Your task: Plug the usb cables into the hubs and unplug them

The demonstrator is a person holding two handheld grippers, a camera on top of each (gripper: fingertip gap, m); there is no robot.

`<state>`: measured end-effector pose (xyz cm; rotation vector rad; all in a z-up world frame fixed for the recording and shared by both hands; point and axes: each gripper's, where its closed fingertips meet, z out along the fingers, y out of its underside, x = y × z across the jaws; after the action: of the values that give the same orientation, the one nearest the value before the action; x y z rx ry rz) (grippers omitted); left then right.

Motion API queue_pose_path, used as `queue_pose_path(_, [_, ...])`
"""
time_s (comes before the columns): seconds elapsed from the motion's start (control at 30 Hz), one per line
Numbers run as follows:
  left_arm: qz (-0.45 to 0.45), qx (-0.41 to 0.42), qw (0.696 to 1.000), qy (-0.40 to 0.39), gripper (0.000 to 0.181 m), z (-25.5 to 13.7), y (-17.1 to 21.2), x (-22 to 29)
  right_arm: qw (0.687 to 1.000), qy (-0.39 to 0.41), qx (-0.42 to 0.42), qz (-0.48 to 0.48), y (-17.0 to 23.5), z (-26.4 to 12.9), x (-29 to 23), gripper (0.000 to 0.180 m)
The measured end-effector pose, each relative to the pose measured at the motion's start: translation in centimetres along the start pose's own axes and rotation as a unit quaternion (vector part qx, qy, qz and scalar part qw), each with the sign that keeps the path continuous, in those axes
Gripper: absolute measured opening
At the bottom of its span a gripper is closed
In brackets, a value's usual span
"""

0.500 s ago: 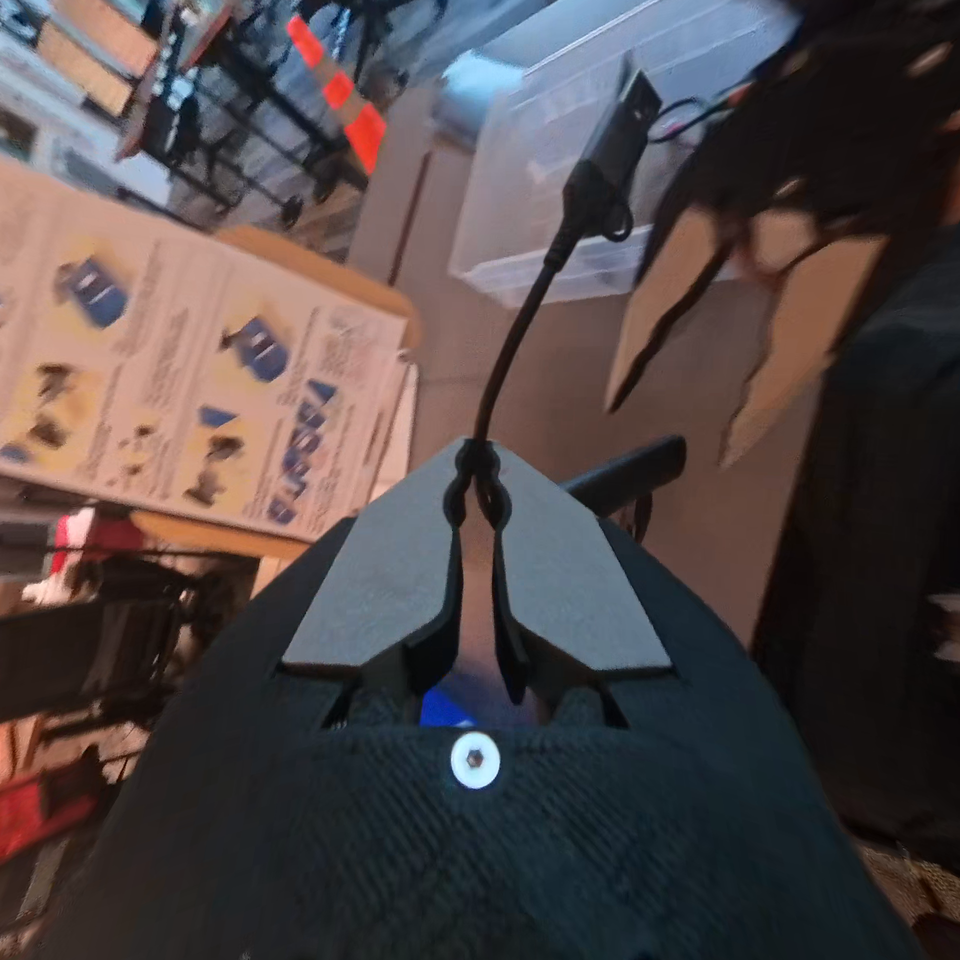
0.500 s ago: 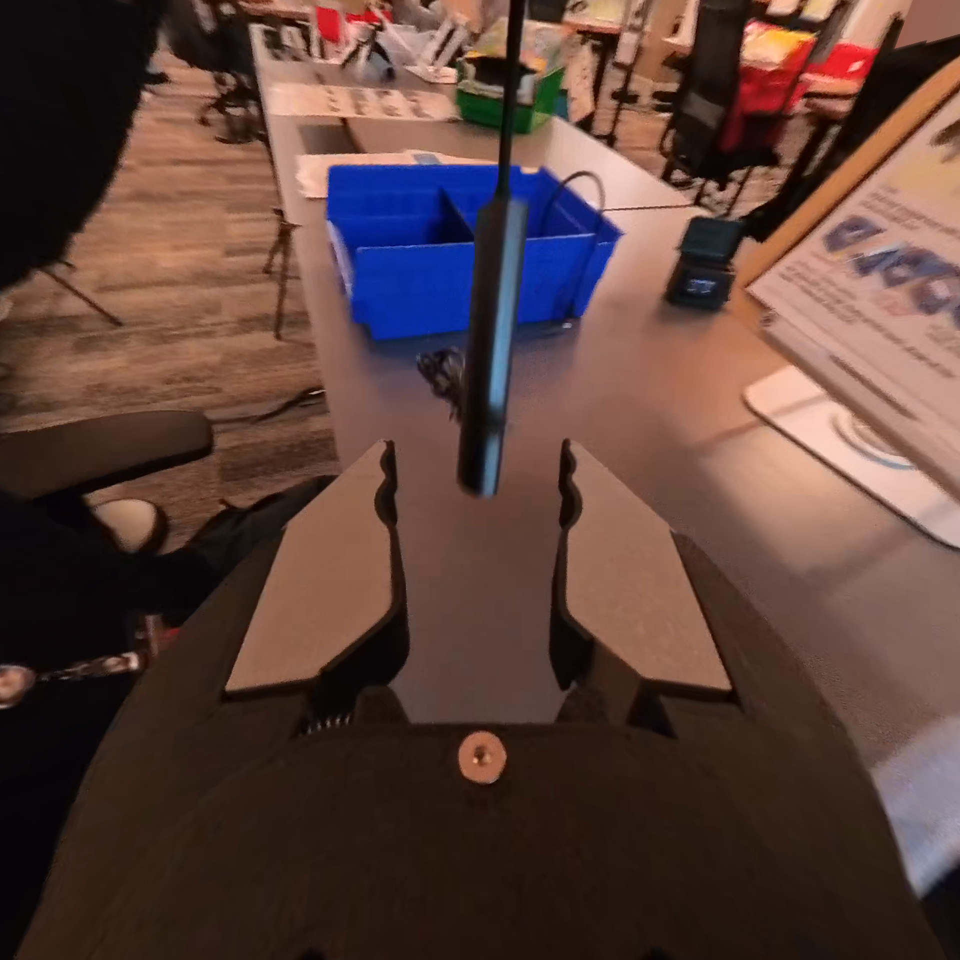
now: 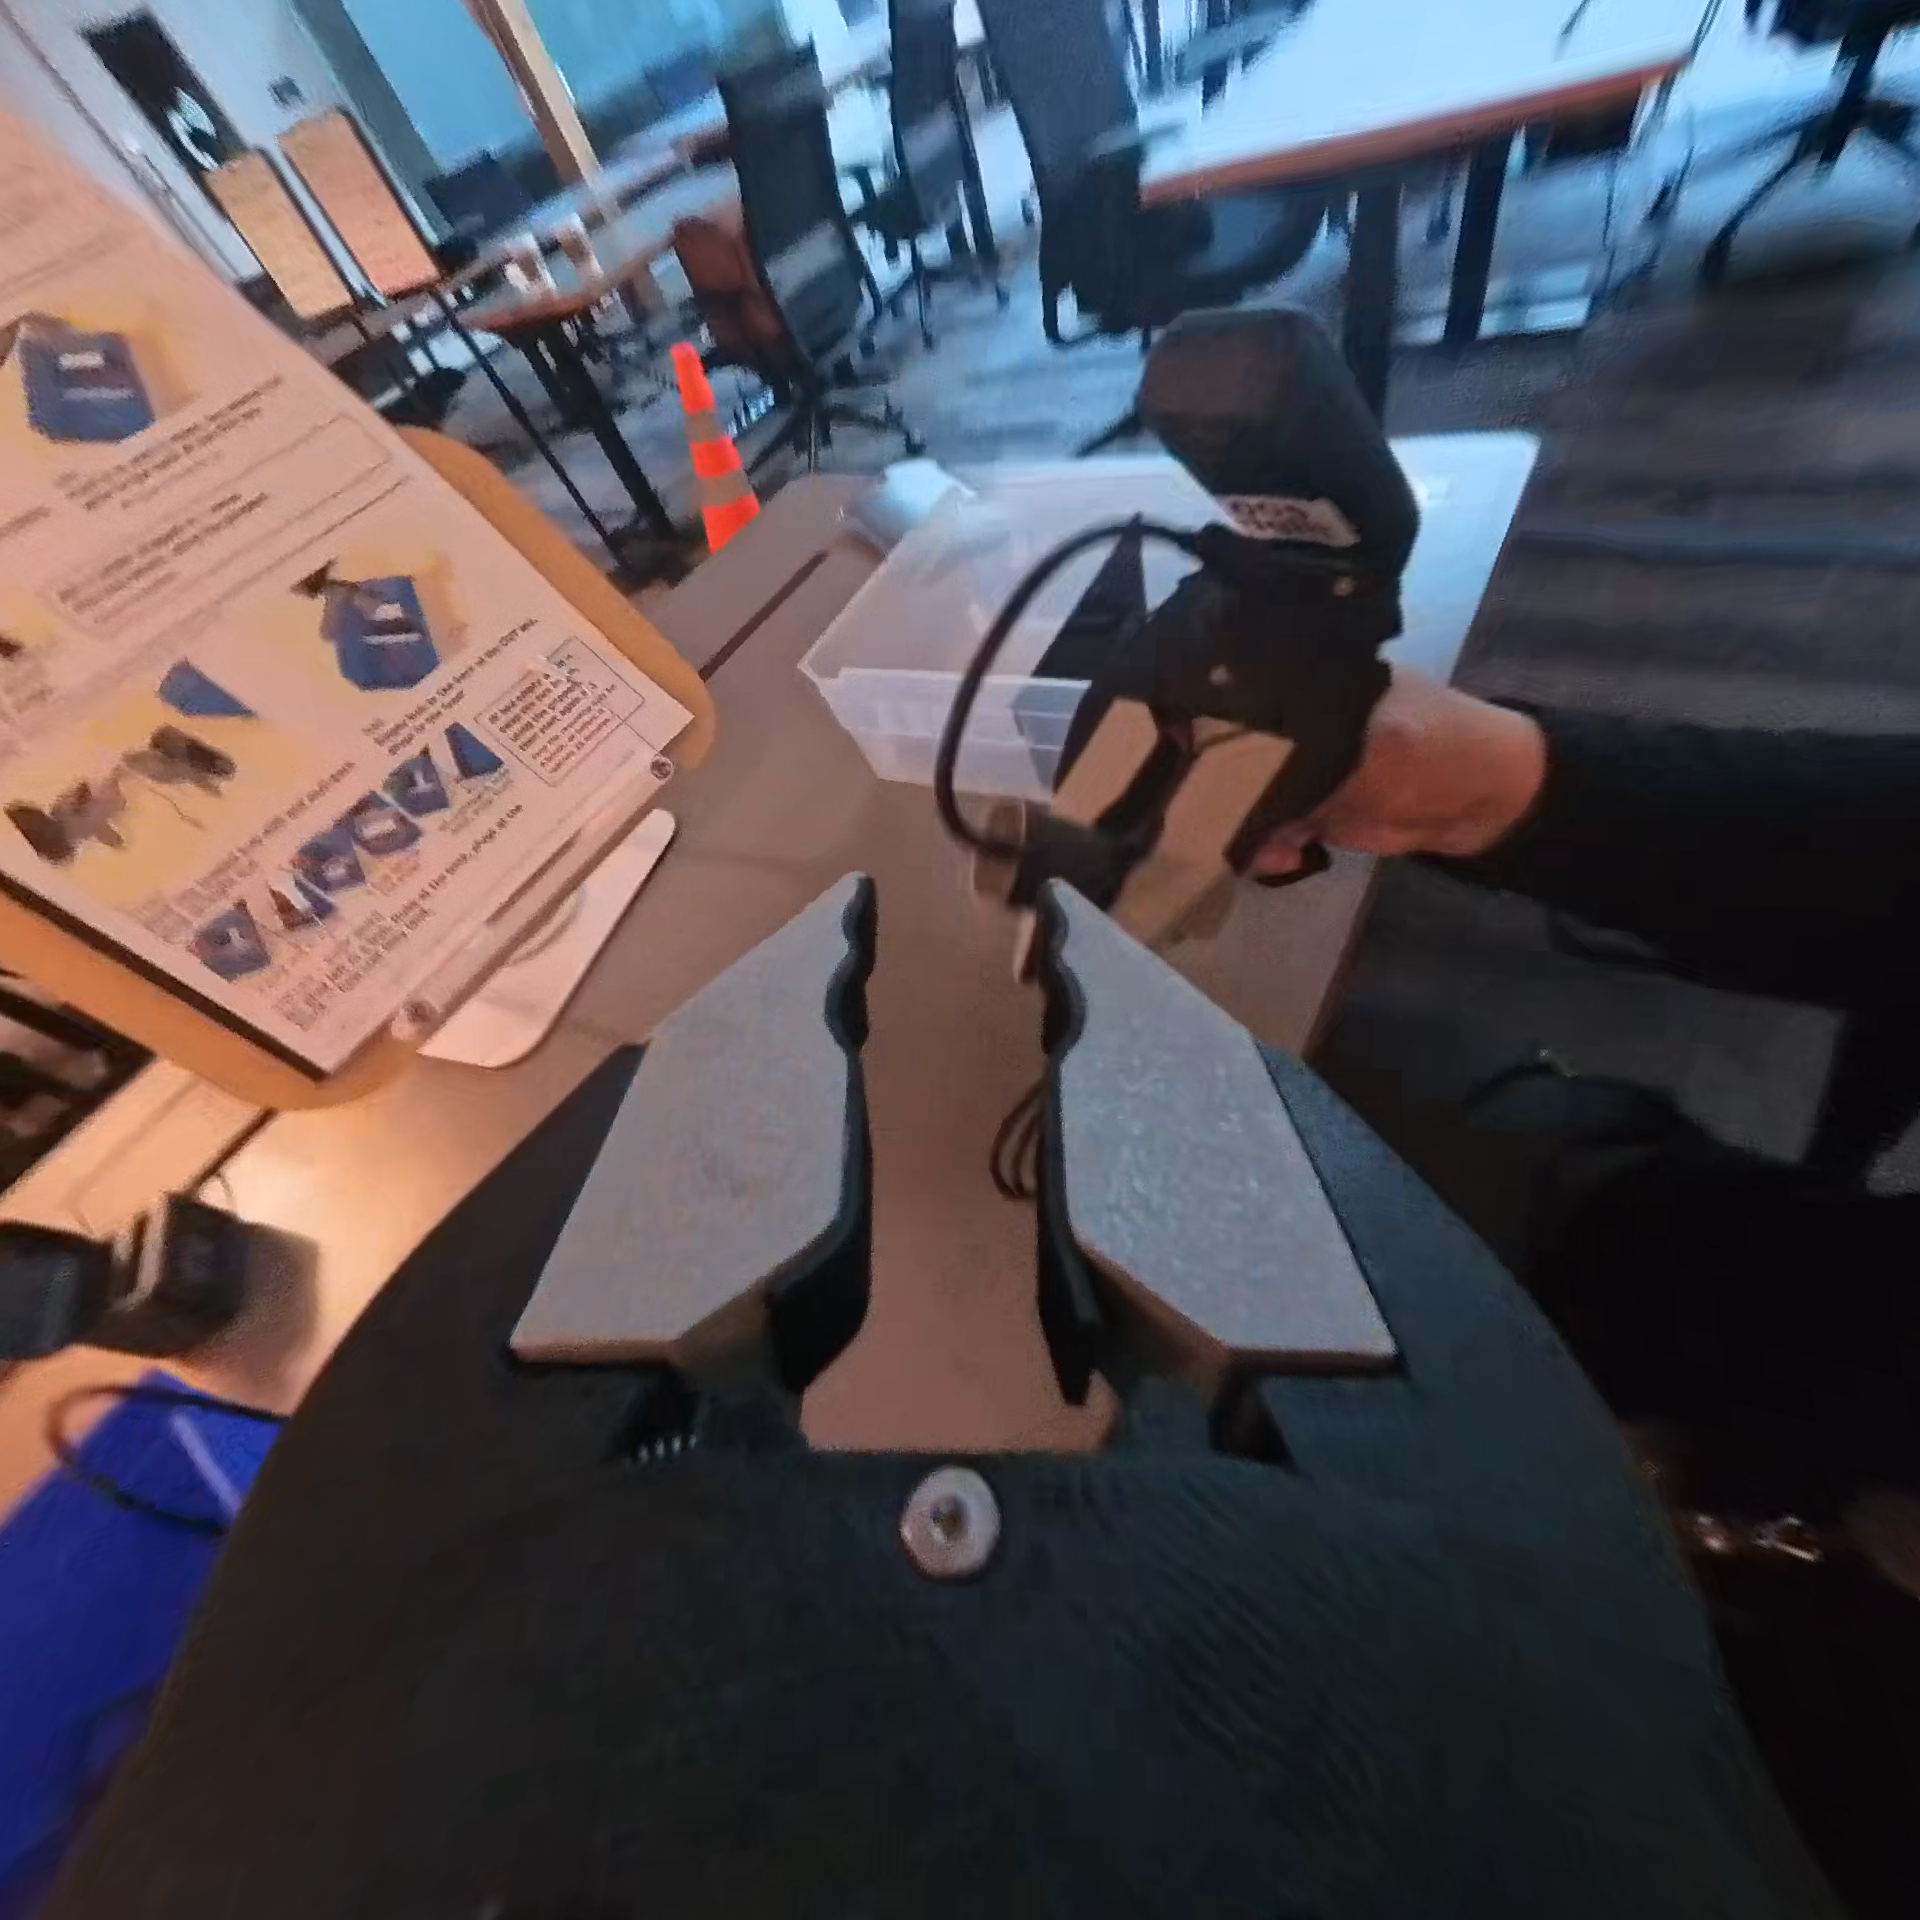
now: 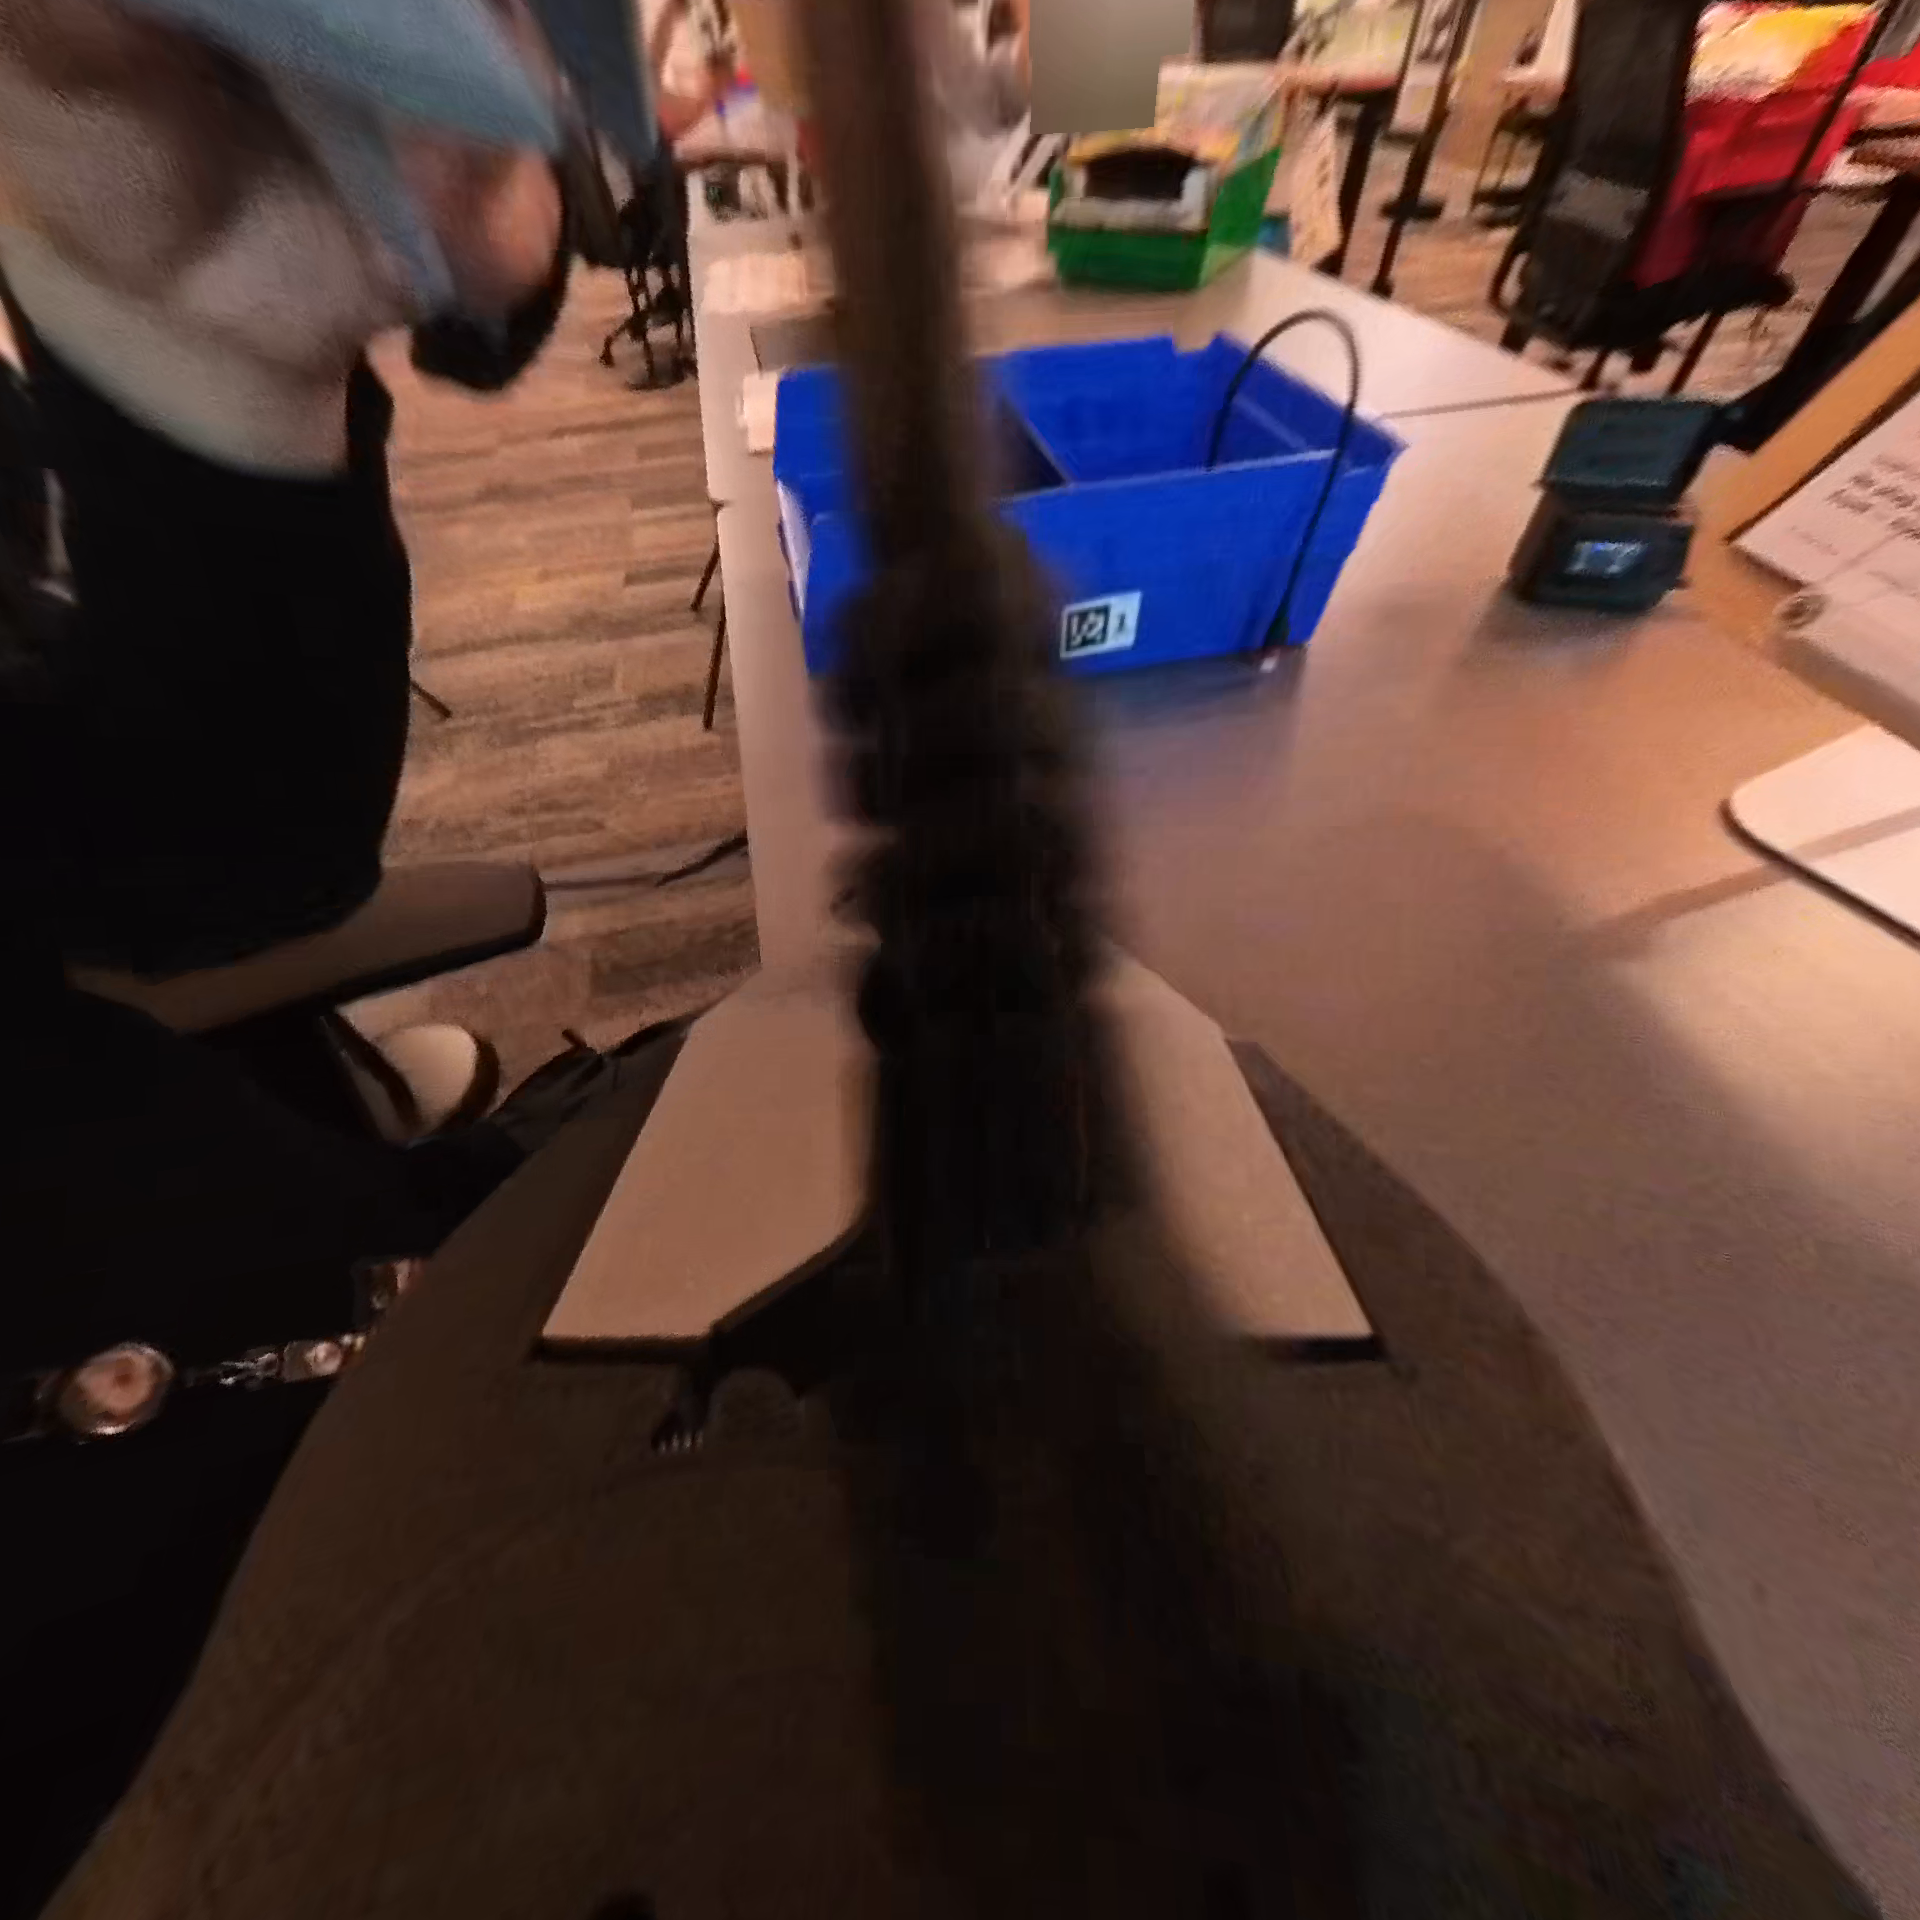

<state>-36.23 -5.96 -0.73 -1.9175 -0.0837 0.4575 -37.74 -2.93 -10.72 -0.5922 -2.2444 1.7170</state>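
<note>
Warm indoor light, strong wide-angle bending at edges, heavy motion blur in the right wrist view

1. Left wrist view: sits behind the left gripper (image 3: 951, 935), angled down across the worktop (image 3: 914, 1049); instruction board (image 3: 260, 644) at frame left, right gripper (image 3: 1174, 831) upper right.
2. Right wrist view: close behind its own fingers, facing along the worktop toward the blue bin (image 4: 1174, 520) at upper centre.
3. Shared: worktop, blue bin (lower left in the left view), board.
</note>
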Motion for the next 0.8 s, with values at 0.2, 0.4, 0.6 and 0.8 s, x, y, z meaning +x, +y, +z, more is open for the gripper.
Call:
queue_pose_path(0.2, [-0.060, -0.101, 0.991, 0.059, 0.060, 0.7, 9.8, 1.4, 0.989, -0.025, 0.130, 0.063, -3.6, -2.0, 0.4, 0.016])
queue_pose_path(0.4, [-0.111, -0.042, 0.978, 0.170, 0.060, 5.1, 8.9, 4.3, 0.977, -0.059, 0.184, 0.087, -5.5, -2.5, -1.0, 0.014])
queue_pose_path(0.6, [-0.188, 0.068, 0.957, 0.209, 0.018, 3.9, 5.9, 2.9, 0.978, -0.057, 0.170, 0.104, -4.6, -1.1, -1.0, 0.013])
queue_pose_path(0.8, [-0.146, 0.016, 0.989, 0.013, 0.012, 3.1, 8.7, -3.4, 0.965, -0.089, 0.005, 0.247, 2.3, 2.2, 0.9, 0.024])
